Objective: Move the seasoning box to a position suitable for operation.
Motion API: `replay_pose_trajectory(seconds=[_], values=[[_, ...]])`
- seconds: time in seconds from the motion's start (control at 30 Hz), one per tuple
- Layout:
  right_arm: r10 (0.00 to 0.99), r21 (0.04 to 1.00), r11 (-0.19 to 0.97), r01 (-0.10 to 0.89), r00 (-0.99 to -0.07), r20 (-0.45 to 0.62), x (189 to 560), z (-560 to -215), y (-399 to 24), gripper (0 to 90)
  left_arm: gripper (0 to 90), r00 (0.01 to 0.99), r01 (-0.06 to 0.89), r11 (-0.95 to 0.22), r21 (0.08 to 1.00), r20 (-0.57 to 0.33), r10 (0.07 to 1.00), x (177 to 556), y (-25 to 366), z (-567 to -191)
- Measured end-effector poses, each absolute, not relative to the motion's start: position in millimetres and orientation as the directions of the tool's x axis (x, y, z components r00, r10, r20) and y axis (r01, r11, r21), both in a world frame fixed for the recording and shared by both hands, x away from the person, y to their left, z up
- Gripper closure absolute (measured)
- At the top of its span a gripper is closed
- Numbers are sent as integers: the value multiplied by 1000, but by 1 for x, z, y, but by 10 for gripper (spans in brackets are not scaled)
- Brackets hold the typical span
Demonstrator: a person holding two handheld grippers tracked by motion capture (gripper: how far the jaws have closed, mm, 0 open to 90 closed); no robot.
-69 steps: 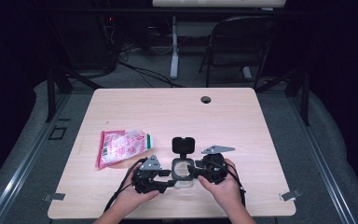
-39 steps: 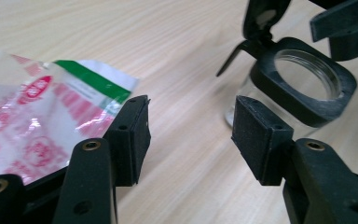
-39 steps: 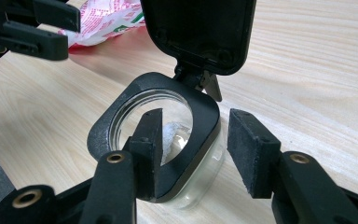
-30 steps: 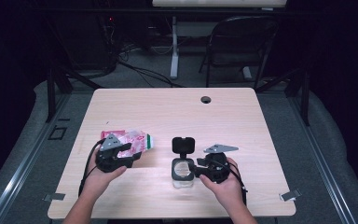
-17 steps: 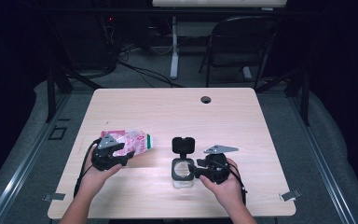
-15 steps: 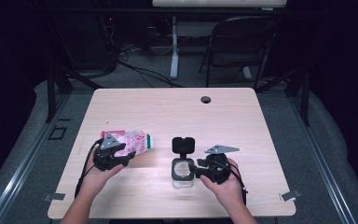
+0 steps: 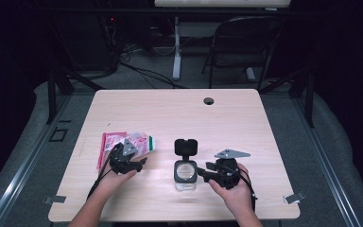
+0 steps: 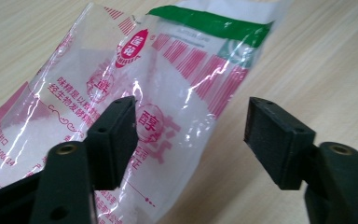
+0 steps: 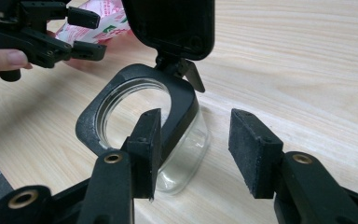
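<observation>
Over pink-printed clear plastic sachet [image 8: 135,116] on worktop [image 7: 179,113]: left hand-held gripper [image 8: 191,140] newly lowered, jaws just widened, empty, poised for pickup.

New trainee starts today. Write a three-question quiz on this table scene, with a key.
1. True or false: the lid of the clear jar is flipped open.
2. Which tool has the pink printed bag ahead of its jaws? A) left tool B) right tool
3. What colour is the band at the end of the bag?

Key:
1. True. The black lid stands up behind the jar's mouth.
2. A. Its jaws stand open and have just been opening; one jaw overlaps the bag in the left gripper view, not pressing it. The right tool, also open, faces the jar.
3. Green.
</observation>
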State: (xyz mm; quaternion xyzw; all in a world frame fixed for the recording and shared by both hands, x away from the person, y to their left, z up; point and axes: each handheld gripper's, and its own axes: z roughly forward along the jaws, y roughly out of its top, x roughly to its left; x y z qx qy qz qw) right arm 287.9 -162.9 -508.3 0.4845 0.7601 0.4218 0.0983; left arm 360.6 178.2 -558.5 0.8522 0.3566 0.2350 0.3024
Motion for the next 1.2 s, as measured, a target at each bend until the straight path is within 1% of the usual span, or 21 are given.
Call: replay_pose_trajectory(seconds=[0.23,0.4,0.67,0.9,0.93,1.03,1.2], values=[[831,739,161,654,-494,256,284,-509,-170,538,331,618,476,-561,678,196,761,366,175,-564],[836,742,149,654,-483,258,283,-509,-173,538,391,595,499,-549,671,196,780,371,178,-571],[838,740,146,656,-479,260,283,-510,-174,537,444,562,538,-524,660,183,807,375,187,-577],[836,741,149,655,-484,260,284,-511,-173,537,572,535,553,-472,687,141,833,375,199,-580],[835,741,149,655,-485,260,284,-511,-173,537,580,534,553,-467,690,137,835,375,200,-580],[836,739,150,657,-483,260,284,-511,-174,537,605,535,549,-472,690,143,832,375,201,-579],[839,741,144,656,-478,259,284,-511,-175,537,700,537,549,-464,695,132,833,375,203,-577]])
